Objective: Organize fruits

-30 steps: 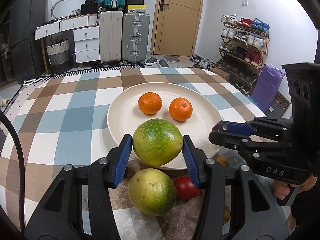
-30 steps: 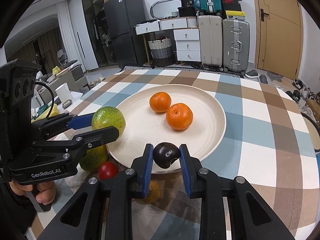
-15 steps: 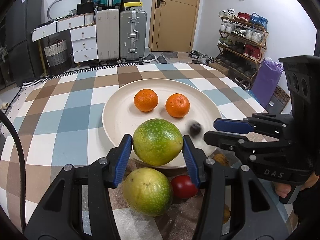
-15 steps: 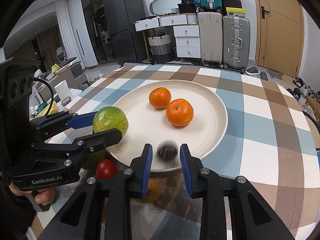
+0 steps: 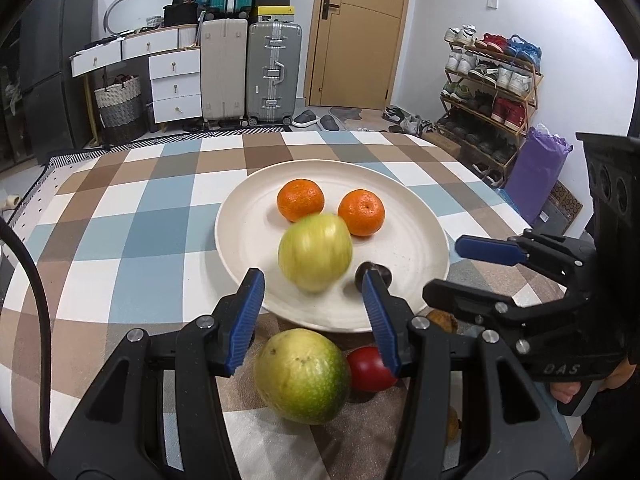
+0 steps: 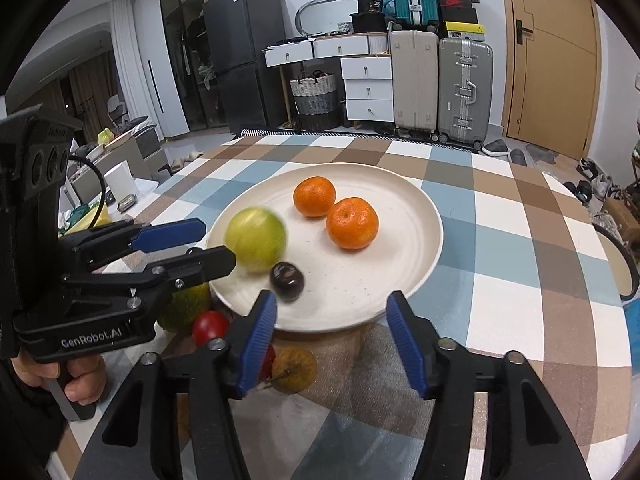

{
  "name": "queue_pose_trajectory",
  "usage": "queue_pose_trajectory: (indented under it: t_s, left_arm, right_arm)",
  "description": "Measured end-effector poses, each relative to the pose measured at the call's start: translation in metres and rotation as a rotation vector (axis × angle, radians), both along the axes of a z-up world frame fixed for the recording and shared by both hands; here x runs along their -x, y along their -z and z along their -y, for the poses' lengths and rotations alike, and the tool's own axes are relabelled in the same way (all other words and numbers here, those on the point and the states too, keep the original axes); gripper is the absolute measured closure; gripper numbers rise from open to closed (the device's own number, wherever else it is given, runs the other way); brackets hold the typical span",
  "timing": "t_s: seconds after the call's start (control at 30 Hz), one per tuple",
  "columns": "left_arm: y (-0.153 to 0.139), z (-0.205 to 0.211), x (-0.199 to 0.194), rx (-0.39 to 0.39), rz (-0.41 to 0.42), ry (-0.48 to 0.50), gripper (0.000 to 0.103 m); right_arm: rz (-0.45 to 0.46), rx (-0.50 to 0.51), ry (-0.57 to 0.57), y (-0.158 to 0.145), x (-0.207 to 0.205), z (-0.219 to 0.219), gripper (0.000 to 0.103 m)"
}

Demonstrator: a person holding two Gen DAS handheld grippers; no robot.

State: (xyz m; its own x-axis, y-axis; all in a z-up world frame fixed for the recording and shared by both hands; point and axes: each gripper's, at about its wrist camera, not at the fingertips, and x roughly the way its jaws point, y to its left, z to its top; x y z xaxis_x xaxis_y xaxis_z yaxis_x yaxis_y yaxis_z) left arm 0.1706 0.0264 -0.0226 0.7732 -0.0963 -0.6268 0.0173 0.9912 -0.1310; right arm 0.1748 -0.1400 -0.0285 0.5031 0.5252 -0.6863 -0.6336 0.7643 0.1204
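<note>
A cream plate [image 5: 408,200] [image 6: 404,200] holds two oranges [image 5: 300,200] [image 6: 352,223], a dark plum [image 5: 384,272] [image 6: 286,281] and a blurred, moving green-yellow fruit [image 5: 315,254] [image 6: 256,239]. My left gripper [image 5: 316,320] [image 6: 188,242] is open at the plate's near edge, just behind that fruit. My right gripper [image 6: 332,340] [image 5: 464,268] is open and empty at the plate's near rim, the plum just ahead of its left finger. Off the plate lie a second green fruit [image 5: 302,376], a red fruit [image 5: 370,368] [image 6: 210,327] and a brownish-yellow fruit [image 6: 294,370].
The plate sits on a checked tablecloth [image 5: 132,232] [image 6: 520,248]. Beyond the table's far edge stand suitcases [image 5: 274,72], white drawers [image 5: 174,84] and a shoe rack [image 5: 492,92]. A black cable [image 6: 624,264] loops at the right edge.
My left gripper opened and let go of the green fruit, which now moves on the plate. My right gripper opened wide after dropping the plum onto the plate.
</note>
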Motion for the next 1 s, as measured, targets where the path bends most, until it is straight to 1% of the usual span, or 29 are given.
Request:
queue_pose_trajectory:
  t_s: [0.07, 0.1, 0.13, 0.2, 0.23, 0.3, 0.33, 0.37, 0.43, 0.53, 0.6, 0.77, 0.87, 1.0]
  left_arm:
    - [-0.001, -0.001, 0.004, 0.003, 0.001, -0.013, 0.053]
    - [-0.001, -0.004, 0.006, 0.006, 0.0, -0.021, 0.048]
    - [-0.002, -0.005, 0.007, 0.009, 0.0, -0.029, 0.045]
    - [-0.003, -0.008, 0.012, 0.017, 0.005, -0.044, 0.037]
    - [-0.004, -0.01, 0.014, 0.019, 0.008, -0.053, 0.035]
    - [-0.005, -0.011, 0.018, 0.017, 0.015, -0.064, 0.024]
    - [-0.006, -0.012, 0.02, 0.014, 0.021, -0.068, 0.022]
    - [-0.007, -0.012, 0.023, 0.012, 0.025, -0.068, 0.02]
    - [-0.007, -0.013, 0.027, 0.011, 0.024, -0.067, 0.018]
    - [-0.005, -0.014, 0.032, 0.016, 0.013, -0.07, 0.011]
    - [-0.004, -0.013, 0.036, 0.015, 0.008, -0.076, 0.001]
    - [-0.003, -0.014, 0.046, 0.015, -0.001, -0.083, 0.001]
    - [-0.002, -0.013, 0.051, 0.014, -0.008, -0.087, 0.001]
    - [-0.001, -0.015, 0.058, 0.037, -0.013, -0.088, 0.001]
  right_arm:
    - [0.017, 0.001, 0.0, -0.002, 0.003, 0.001, 0.03]
    - [0.024, 0.001, 0.002, -0.002, 0.004, 0.001, 0.024]
    - [0.026, 0.003, 0.004, -0.003, 0.005, 0.001, 0.021]
    - [0.03, 0.001, 0.013, -0.003, 0.006, 0.003, 0.017]
    - [0.028, 0.0, 0.018, -0.003, 0.005, 0.004, 0.016]
    - [0.025, -0.004, 0.028, -0.003, 0.005, 0.007, 0.009]
    - [0.023, -0.01, 0.032, -0.004, 0.004, 0.008, 0.007]
    - [0.02, -0.012, 0.036, -0.003, 0.003, 0.009, 0.002]
    - [0.019, -0.012, 0.04, -0.004, 0.003, 0.01, 0.001]
    - [0.02, 0.003, 0.039, -0.004, 0.003, 0.01, 0.001]
    - [0.016, 0.005, 0.031, -0.003, 0.005, 0.009, 0.001]
    - [0.017, 0.015, 0.017, -0.003, 0.011, 0.014, 0.0]
    - [0.001, 0.002, 0.014, -0.004, 0.012, 0.018, 0.0]
    - [-0.022, 0.013, -0.003, -0.003, 0.01, 0.02, 0.001]
